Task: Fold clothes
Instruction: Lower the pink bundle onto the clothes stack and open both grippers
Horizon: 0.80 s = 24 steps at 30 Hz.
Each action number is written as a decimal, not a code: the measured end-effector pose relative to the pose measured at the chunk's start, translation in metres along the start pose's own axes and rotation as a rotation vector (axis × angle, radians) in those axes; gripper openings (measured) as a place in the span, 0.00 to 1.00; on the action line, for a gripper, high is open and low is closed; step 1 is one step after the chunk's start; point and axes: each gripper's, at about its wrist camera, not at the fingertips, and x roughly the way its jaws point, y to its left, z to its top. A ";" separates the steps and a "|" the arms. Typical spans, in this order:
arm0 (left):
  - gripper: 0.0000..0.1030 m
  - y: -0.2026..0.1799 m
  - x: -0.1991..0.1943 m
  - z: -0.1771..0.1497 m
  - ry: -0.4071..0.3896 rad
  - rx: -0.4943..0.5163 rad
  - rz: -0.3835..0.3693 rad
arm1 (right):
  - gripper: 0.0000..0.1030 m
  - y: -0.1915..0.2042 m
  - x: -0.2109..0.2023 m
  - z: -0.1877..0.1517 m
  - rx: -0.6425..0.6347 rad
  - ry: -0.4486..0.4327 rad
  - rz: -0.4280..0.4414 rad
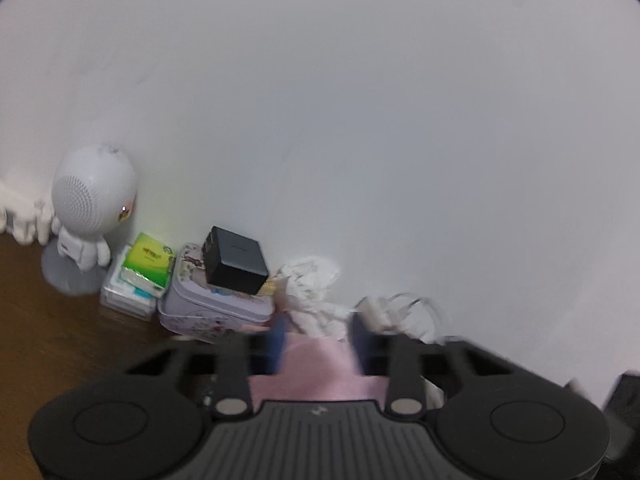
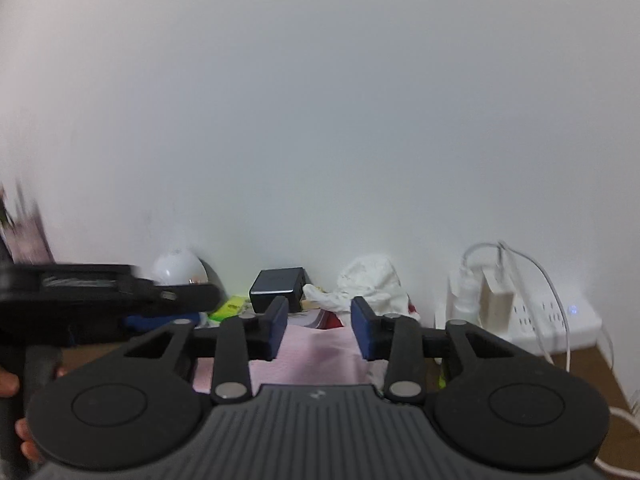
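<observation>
We judge the folding unfinished: the pink cloth (image 2: 316,354) lies low on the surface (image 2: 592,364) in front of both claws, and too little of it shows to count any folds. Our right claw (image 2: 319,330) stands partly open over it with the pads clear, gripping nothing. Our left claw (image 1: 318,344) is blurred, the cloth showing in its gap, so we cannot tell whether it grips.

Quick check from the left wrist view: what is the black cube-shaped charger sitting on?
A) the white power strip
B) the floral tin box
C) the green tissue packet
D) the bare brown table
B: the black cube-shaped charger rests on the lid of the floral tin box.
</observation>
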 end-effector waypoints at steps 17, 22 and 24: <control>0.27 0.013 0.010 -0.028 -0.032 -0.067 -0.039 | 0.34 0.005 0.012 -0.051 -0.083 -0.056 -0.064; 0.50 0.010 -0.028 -0.022 -0.089 0.000 -0.063 | 0.38 -0.003 -0.024 -0.041 -0.043 -0.152 -0.018; 0.33 0.010 -0.034 -0.025 -0.076 0.031 -0.045 | 0.38 0.000 -0.030 -0.042 -0.068 -0.147 -0.004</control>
